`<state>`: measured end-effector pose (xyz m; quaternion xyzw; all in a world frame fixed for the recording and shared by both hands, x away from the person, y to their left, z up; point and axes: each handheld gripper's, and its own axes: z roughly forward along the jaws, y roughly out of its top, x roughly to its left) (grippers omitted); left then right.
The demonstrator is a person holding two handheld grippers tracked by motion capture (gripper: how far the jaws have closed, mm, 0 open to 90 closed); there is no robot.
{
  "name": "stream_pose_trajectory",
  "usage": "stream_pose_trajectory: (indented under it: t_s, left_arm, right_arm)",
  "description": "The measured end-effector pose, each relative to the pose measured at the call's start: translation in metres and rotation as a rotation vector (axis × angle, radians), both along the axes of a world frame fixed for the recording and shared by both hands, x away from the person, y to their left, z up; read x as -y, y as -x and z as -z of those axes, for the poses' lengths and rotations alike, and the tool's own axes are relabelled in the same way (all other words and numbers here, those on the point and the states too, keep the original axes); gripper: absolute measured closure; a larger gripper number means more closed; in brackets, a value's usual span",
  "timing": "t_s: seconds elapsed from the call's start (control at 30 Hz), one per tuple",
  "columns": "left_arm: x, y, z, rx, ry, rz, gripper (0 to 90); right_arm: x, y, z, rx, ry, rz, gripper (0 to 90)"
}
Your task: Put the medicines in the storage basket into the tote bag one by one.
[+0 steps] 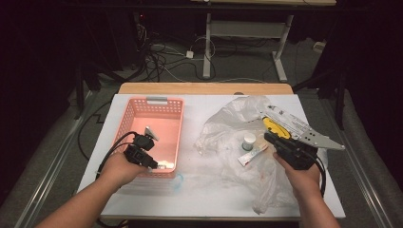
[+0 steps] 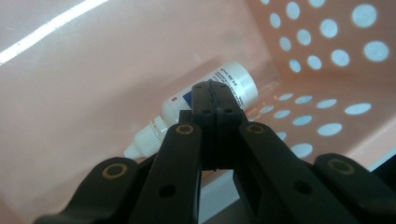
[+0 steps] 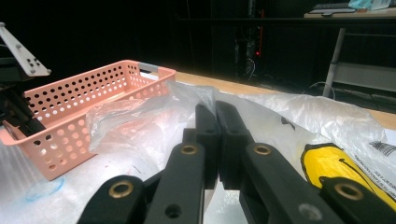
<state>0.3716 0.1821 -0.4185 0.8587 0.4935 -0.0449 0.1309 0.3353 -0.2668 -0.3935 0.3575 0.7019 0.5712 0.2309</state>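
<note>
A small white dropper bottle (image 2: pixel 236 83) with a blue-and-red label lies on its side on the floor of the pink perforated basket (image 1: pixel 131 110), in its near right corner (image 1: pixel 164 166). My left gripper (image 2: pixel 215 88) is shut with nothing between its jaws, tips just in front of the bottle; from above it (image 1: pixel 154 163) reaches into the basket's near end. My right gripper (image 1: pixel 267 137) hovers shut and empty over the crumpled clear plastic bag (image 1: pixel 233 114), and the bag (image 3: pixel 140 119) lies right ahead of its tips (image 3: pixel 215 111).
On the bag lie a small white-lidded jar (image 1: pixel 248 140), a white tube (image 1: pixel 251 155) and a yellow packet (image 1: pixel 274 126), the packet (image 3: pixel 334 163) right of my right gripper's jaws. The basket (image 3: pixel 79 109) stands at left. Table edges run close at front and right.
</note>
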Motion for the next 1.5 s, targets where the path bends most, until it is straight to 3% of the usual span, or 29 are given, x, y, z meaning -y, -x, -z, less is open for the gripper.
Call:
stream_pose_trajectory:
  t_s: [0.13, 0.2, 0.27, 0.5, 0.6, 0.77, 0.9, 1.13, 1.23, 1.27, 1.3, 1.43, 1.5]
  left_arm:
    - [0.006, -0.013, 0.004, 0.086, -0.042, -0.02, 87.9]
    - [0.006, -0.019, 0.005, 0.115, -0.028, -0.037, 87.9]
    - [0.007, -0.021, 0.004, 0.119, -0.005, -0.035, 87.9]
    - [0.008, -0.006, -0.009, 0.095, 0.035, 0.019, 88.0]
    - [0.011, -0.002, -0.007, 0.049, 0.019, 0.055, 87.9]
    - [0.013, -0.011, 0.003, 0.027, -0.024, 0.051, 87.9]
    - [0.012, -0.021, 0.003, 0.066, -0.008, 0.019, 87.9]
    - [0.001, -0.037, 0.004, 0.181, 0.006, -0.039, 87.9]
    - [-0.006, -0.038, -0.001, 0.211, 0.047, -0.035, 87.7]
    - [-0.008, -0.038, -0.003, 0.236, 0.067, -0.028, 83.7]
    - [-0.01, -0.04, -0.006, 0.249, 0.087, -0.014, 71.8]
    - [-0.014, -0.049, -0.009, 0.284, 0.079, 0.029, 41.4]
    - [-0.012, -0.053, -0.006, 0.279, 0.071, 0.081, 35.7]
  right_arm:
    - [-0.001, 0.0, 0.0, 0.0, 0.001, -0.005, 89.2]
    - [-0.002, -0.001, -0.001, 0.002, 0.002, -0.009, 89.3]
    - [-0.002, 0.0, -0.001, 0.002, 0.002, -0.01, 89.3]
    - [-0.001, -0.001, 0.001, -0.004, 0.002, -0.006, 89.3]
    - [0.0, 0.0, 0.001, -0.001, 0.003, -0.002, 89.3]
    - [0.0, 0.001, -0.001, 0.005, -0.001, -0.004, 89.3]
    - [0.0, 0.001, -0.002, 0.002, -0.007, 0.001, 89.4]
    - [0.0, -0.001, 0.0, -0.001, -0.005, -0.005, 89.4]
    - [0.002, -0.001, -0.001, 0.001, -0.006, -0.003, 89.3]
    - [0.002, -0.001, 0.0, 0.002, -0.006, -0.002, 89.3]
    - [0.002, -0.001, 0.0, 0.002, -0.007, 0.0, 89.3]
    - [0.0, -0.001, 0.001, -0.002, -0.005, -0.004, 89.3]
    - [-0.001, -0.001, 0.001, -0.005, -0.003, -0.006, 89.3]
